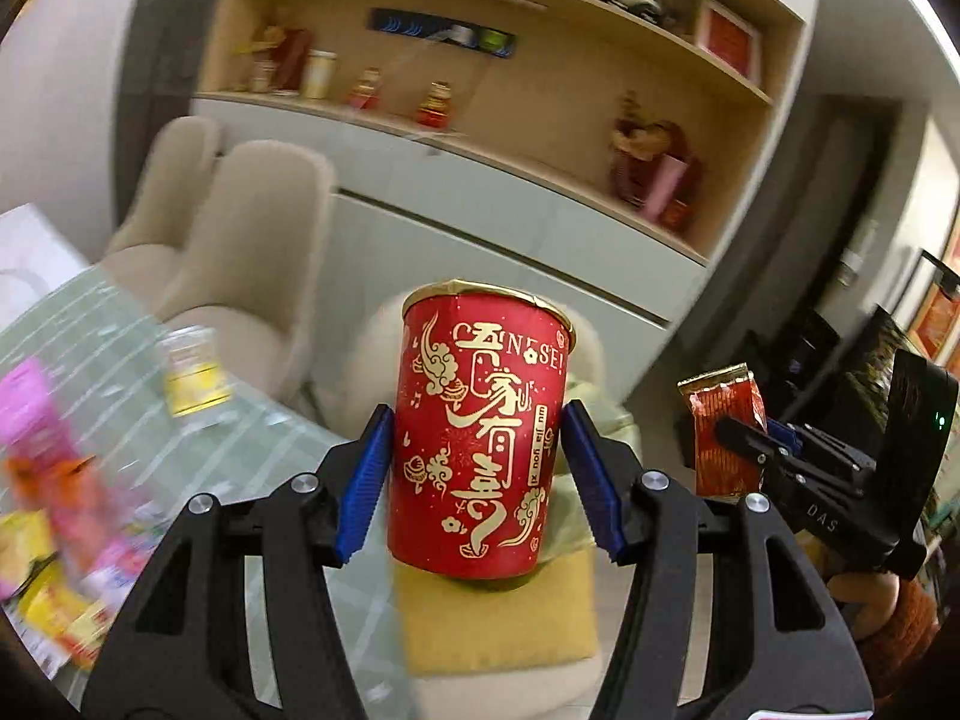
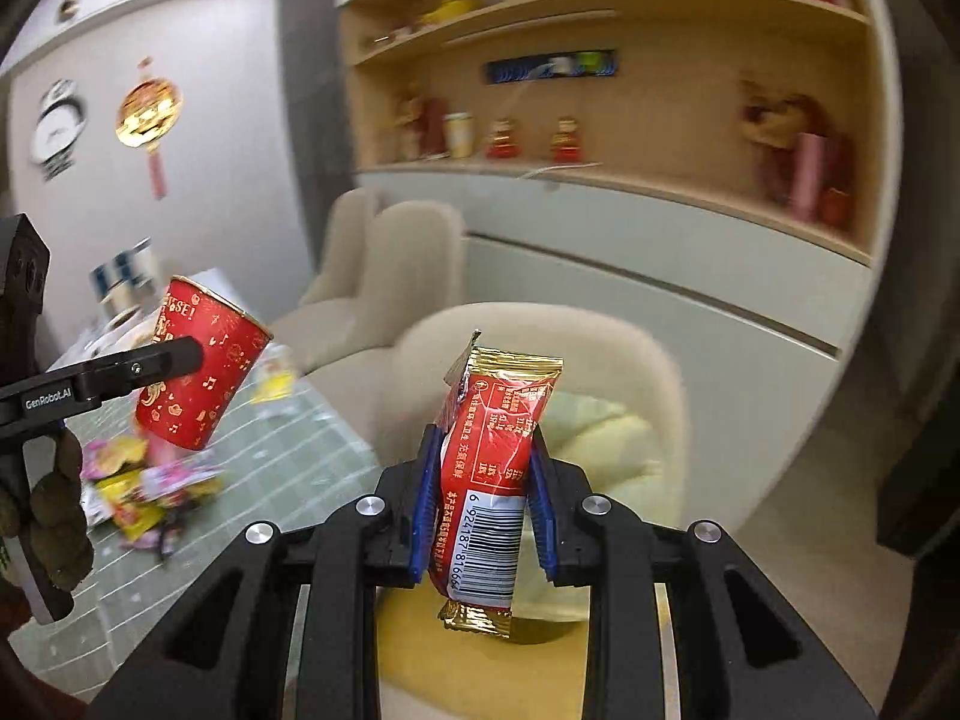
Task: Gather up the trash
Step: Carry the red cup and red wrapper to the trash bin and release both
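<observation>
My left gripper [image 1: 477, 480] is shut on a red paper cup [image 1: 480, 426] with gold Chinese lettering, held upright in the air above a chair seat. The cup also shows in the right wrist view [image 2: 198, 372], tilted, above the table edge. My right gripper [image 2: 483, 510] is shut on a red and gold snack wrapper [image 2: 489, 474] with a barcode, held upright. The wrapper also shows at the right in the left wrist view [image 1: 723, 432], in the right gripper [image 1: 756, 438].
A glass table [image 2: 270, 468] at the left carries a pile of colourful wrappers [image 2: 138, 486] and a small yellow-labelled bottle [image 1: 195, 375]. Beige chairs [image 2: 612, 420] with a yellow cushion [image 1: 498, 618] stand below the grippers. A cabinet with shelves [image 2: 600, 192] stands behind.
</observation>
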Available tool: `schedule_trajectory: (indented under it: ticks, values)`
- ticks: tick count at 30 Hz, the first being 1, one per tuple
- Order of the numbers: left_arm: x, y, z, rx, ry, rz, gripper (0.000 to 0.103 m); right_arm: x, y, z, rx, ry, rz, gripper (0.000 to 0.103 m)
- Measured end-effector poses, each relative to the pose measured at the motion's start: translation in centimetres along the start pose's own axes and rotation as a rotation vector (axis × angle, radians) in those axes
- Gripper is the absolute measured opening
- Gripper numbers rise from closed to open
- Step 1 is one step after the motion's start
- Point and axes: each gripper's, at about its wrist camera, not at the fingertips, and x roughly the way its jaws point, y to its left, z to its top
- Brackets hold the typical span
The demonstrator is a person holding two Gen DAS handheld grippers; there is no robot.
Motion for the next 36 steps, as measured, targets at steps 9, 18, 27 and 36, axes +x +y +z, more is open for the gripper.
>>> schedule_trajectory:
  ticks: [9, 18, 27, 36]
  values:
    - [13.4, -6.7, 1.4, 0.029, 0.090, -0.108, 0.054, 0.5, -9.8, -0.2, 0.091, -0.018, -0.098, 0.027]
    - [20.7, -6.5, -1.0, -0.057, 0.190, -0.071, 0.067, 4.4, -13.7, -0.2, 0.077, 0.034, -0.048, 0.027]
    - [15.6, -3.9, -3.0, -0.106, 0.163, 0.075, 0.071, 10.7, -10.6, 0.3, 0.054, 0.086, 0.129, 0.027]
    - [10.4, -1.9, -4.9, -0.163, 0.144, 0.187, 0.071, 15.8, -6.7, -0.4, 0.032, 0.145, 0.209, 0.035]
